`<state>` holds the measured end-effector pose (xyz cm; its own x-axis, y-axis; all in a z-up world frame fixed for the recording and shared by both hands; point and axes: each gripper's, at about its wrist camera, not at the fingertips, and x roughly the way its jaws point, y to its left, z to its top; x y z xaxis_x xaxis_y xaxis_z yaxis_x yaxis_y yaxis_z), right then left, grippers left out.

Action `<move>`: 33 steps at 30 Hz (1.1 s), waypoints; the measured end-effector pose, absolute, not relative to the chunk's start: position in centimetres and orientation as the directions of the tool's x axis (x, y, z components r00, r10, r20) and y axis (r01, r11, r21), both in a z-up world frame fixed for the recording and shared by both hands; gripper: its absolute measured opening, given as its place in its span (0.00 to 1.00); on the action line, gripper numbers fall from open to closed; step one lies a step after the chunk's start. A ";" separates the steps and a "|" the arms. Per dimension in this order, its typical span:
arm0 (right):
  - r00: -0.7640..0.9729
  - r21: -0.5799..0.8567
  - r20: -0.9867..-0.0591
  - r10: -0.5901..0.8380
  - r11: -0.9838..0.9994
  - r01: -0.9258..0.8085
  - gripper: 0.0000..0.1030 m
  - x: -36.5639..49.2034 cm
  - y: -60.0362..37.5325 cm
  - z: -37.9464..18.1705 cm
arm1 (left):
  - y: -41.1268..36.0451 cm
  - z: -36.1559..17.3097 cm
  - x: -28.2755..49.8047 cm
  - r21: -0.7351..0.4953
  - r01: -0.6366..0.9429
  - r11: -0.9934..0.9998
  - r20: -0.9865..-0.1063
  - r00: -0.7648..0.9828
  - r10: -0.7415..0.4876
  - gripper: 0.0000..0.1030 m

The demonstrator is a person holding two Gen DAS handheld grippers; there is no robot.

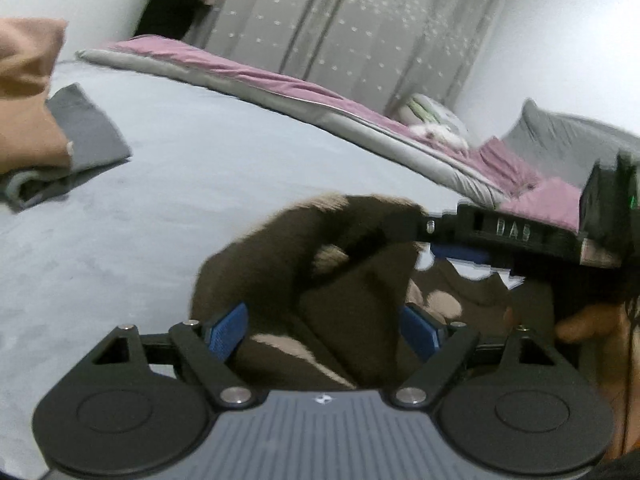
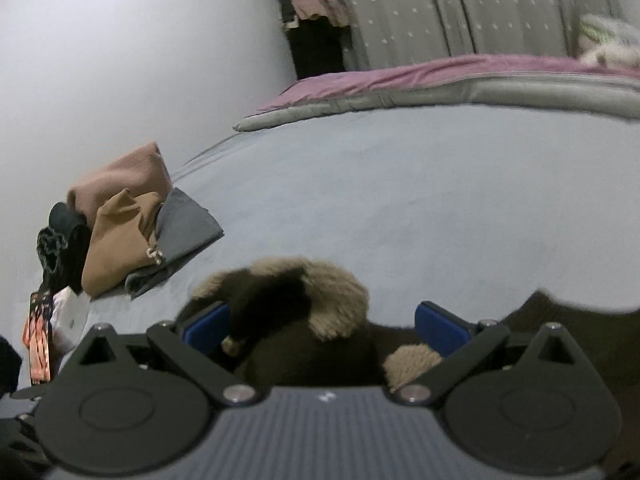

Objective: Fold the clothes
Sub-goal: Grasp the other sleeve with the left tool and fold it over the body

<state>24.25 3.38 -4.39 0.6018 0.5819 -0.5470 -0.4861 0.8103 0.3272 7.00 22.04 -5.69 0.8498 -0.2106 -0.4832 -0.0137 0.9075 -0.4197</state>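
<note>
While the dark brown fleece garment with beige fuzzy lining (image 1: 280,280) lies bunched on the pale grey-blue bed sheet (image 1: 180,184), both hand-held grippers are low over it. The left hand-held gripper (image 1: 320,332) has its blue pads (image 1: 224,334) spread wide, and the brown cloth fills the space between them; the pads do not press it, so this gripper is released. Just ahead of it and to its right, the right hand-held gripper (image 1: 452,240) reaches in from the side, with a fold of the garment at its tip. In the right wrist view, the right hand-held gripper (image 2: 322,326) is also spread apart, its blue pads (image 2: 438,328) on both sides of a fuzzy beige edge (image 2: 340,296) of the garment, without clamping it.

Far ahead and to the left of both grippers, a stack of folded clothes rests on the bed: a tan piece (image 2: 124,240) on a dark grey piece (image 2: 188,228). Beyond the grippers, a long pink and grey quilt (image 1: 304,92) lies along the far edge of the bed, in front of a grey curtain with small white dots (image 1: 344,20).
</note>
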 end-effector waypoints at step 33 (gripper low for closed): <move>0.564 0.498 -0.532 0.632 0.772 -0.395 1.00 25.9 -0.8 -7.5 | 25.7 -6.4 7.7 -0.364 -0.330 0.871 -0.500 0.858 0.116 0.15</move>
